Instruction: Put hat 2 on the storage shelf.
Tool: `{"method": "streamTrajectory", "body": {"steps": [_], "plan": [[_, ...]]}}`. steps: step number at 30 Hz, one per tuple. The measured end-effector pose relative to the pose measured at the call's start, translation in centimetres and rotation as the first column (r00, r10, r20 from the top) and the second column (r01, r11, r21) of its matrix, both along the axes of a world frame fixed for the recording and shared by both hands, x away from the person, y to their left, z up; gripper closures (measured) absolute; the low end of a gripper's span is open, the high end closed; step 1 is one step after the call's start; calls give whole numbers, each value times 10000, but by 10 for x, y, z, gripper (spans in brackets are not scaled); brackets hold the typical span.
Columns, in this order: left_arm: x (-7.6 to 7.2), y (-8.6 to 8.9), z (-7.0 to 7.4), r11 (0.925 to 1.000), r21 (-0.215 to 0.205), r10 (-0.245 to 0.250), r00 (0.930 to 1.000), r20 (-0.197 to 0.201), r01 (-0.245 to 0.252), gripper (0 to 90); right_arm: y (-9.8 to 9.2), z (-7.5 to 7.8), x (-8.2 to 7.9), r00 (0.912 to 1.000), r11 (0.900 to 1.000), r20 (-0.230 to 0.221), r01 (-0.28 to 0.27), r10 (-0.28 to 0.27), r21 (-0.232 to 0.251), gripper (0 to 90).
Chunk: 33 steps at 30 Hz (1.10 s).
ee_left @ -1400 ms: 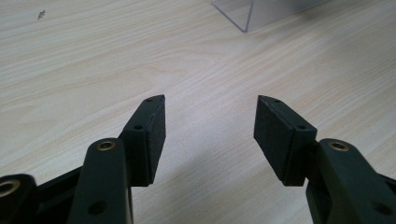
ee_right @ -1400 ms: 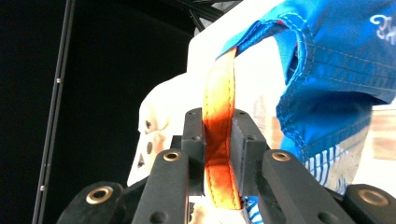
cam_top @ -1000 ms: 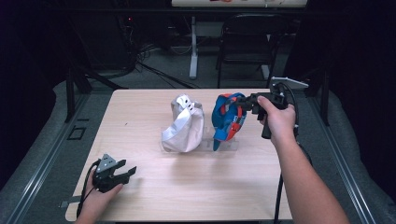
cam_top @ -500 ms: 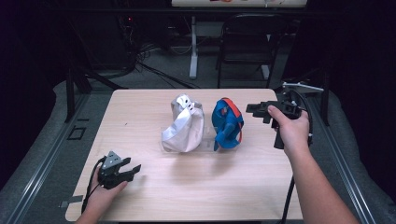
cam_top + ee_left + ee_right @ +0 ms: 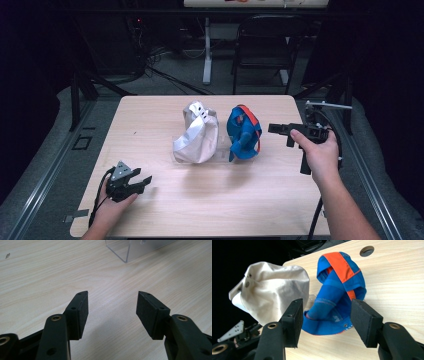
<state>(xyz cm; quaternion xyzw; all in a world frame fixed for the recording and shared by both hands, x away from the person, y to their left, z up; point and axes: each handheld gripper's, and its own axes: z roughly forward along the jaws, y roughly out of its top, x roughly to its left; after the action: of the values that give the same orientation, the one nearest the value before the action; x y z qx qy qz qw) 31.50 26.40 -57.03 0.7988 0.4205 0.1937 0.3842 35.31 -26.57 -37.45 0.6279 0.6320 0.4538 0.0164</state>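
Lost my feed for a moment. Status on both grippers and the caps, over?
Right gripper open, jaws just opened, clear of blue cap. Left gripper open, empty, low over table. Blue cap beside beige cap on clear stand. Nothing in the way.

A black folding chair [image 5: 262, 47] is standing behind the wooden table [image 5: 210, 200], cables [image 5: 165, 62] trailing across the floor.

Both grippers' fingers [image 5: 81, 312] apart, right just opening

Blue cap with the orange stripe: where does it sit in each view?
High view: blue cap at table centre-right, beside the beige cap, left of the right gripper.
Right gripper view: blue cap centre, beyond the open jaws.
Left gripper view: not in it.
Shared landmark: the beige cap.
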Motion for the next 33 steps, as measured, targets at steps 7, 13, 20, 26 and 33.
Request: {"method": "streamTrajectory", "body": {"steps": [7,13,20,26,33], "plan": [[-1,0,-1,10000,-56,43,10000,76,-42,436,4,-10,-20,9983,9980,411,-397,417,-487,425],[-1,2,0,10000,29,7,10000,93,-8,436,-1,-34,-42,9977,9970,545,-372,409,-680,426],[-2,1,-1,9999,99,49,9999,131,-50,436,-2,-68,-72,9966,9946,761,-247,324,-1008,440],[-2,0,-1,9999,150,-5,10000,91,3,436,2,-96,-87,9954,9908,928,-90,217,-1350,447],[-1,1,-2,9999,160,34,10000,86,-35,435,10,-127,-94,9932,9897,1157,30,137,-1428,450]]}}
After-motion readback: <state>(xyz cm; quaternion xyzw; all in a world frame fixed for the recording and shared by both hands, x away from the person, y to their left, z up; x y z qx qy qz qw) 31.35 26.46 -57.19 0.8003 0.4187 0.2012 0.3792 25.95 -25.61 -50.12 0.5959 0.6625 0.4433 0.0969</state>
